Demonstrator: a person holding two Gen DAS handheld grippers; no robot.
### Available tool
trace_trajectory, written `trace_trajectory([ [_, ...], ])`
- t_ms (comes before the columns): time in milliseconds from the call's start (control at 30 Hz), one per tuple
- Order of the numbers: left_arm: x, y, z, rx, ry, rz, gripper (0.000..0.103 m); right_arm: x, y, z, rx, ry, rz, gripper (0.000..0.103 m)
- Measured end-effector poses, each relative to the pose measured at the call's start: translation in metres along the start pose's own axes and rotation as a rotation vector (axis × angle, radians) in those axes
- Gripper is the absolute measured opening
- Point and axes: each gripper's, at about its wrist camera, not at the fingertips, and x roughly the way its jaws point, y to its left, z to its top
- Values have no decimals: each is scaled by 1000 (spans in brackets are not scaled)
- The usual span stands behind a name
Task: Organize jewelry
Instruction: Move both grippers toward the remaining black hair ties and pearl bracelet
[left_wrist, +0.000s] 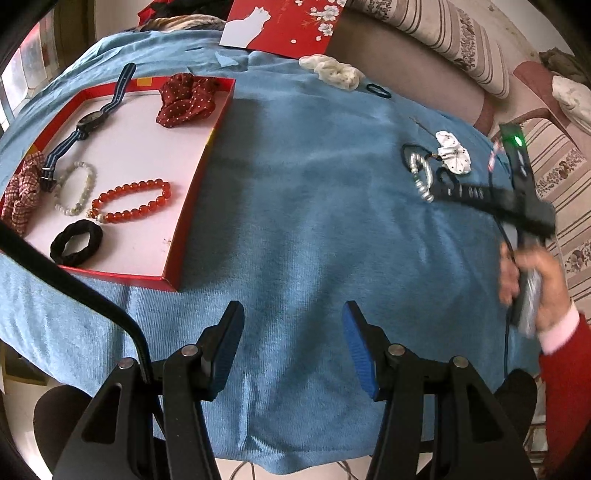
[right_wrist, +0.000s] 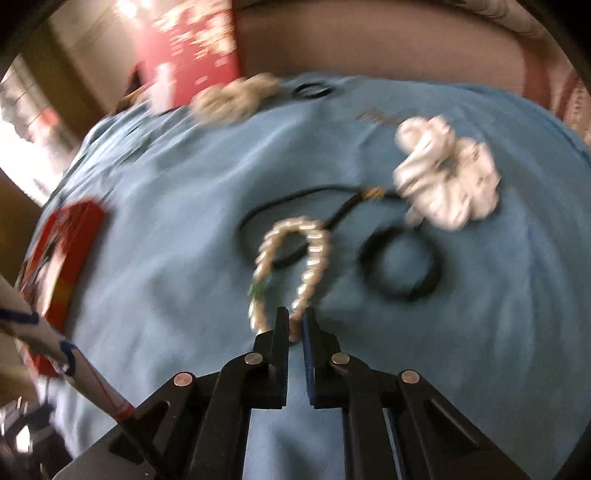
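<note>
My right gripper (right_wrist: 294, 320) is shut on a pearl bracelet (right_wrist: 312, 254) and holds one end of it over the blue cloth; the bracelet (left_wrist: 421, 179) and gripper (left_wrist: 439, 192) also show at the right of the left wrist view. My left gripper (left_wrist: 293, 314) is open and empty above the cloth's near part. A red tray (left_wrist: 195, 206) at the left holds a red bead bracelet (left_wrist: 133, 201), a pale bead bracelet (left_wrist: 75, 188), a watch (left_wrist: 90, 120), a black scrunchie (left_wrist: 75, 242), a dotted red scrunchie (left_wrist: 186, 98) and a checked scrunchie (left_wrist: 20, 195).
On the blue cloth (left_wrist: 314, 184) lie a white dotted scrunchie (right_wrist: 447, 177), a black hair tie (right_wrist: 400, 264), a thin black cord (right_wrist: 280, 206), a cream scrunchie (left_wrist: 332, 72) and a small dark ring (left_wrist: 378, 89). A red card (left_wrist: 284, 22) lies at the back.
</note>
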Motion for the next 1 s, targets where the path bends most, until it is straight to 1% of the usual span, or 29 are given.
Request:
trace_trajectory([
  [67, -3, -2, -2, 3, -4, -1, 54, -5, 10, -21, -2, 38, 75, 5],
  [133, -5, -3, -4, 5, -4, -4, 54, -10, 22, -49, -23, 74, 132, 5],
  [200, -6, -6, -3, 9, -1, -12, 54, -20, 31, -76, -53, 77, 158, 5],
  [267, -3, -13, -1, 25, 4, -23, 54, -31, 32, -90, -50, 76, 182, 5],
  [333, 1, -25, 6, 48, 6, -39, 54, -41, 25, -94, -40, 54, 169, 7],
  [433, 10, -47, 23, 82, 3, -77, 54, -57, 2, -80, -8, -29, 59, 17],
  [500, 23, -64, 42, 91, 10, -116, 54, -65, -15, -66, 43, -81, 14, 34],
  [567, 39, -77, 59, 84, 24, -162, 54, -69, -31, -50, 83, -139, -38, 41],
  [667, 73, -92, 86, 34, 68, -241, 53, -62, -50, -25, 119, -166, -83, 41],
  [700, 84, -96, 93, 12, 83, -256, 53, -57, -55, -18, 128, -168, -91, 41],
  [767, 108, -100, 106, -44, 114, -278, 44, -48, -63, -7, 139, -165, -113, 41],
  [800, 121, -104, 113, -63, 129, -293, 44, -44, -67, -2, 141, -163, -120, 41],
  [867, 136, -112, 121, -66, 132, -289, 44, -34, -76, 6, 144, -154, -133, 41],
  [900, 139, -116, 124, -57, 121, -282, 44, -30, -78, 8, 145, -149, -136, 41],
  [1000, 145, -134, 133, -8, 87, -249, 44, -9, -83, 17, 146, -127, -146, 41],
])
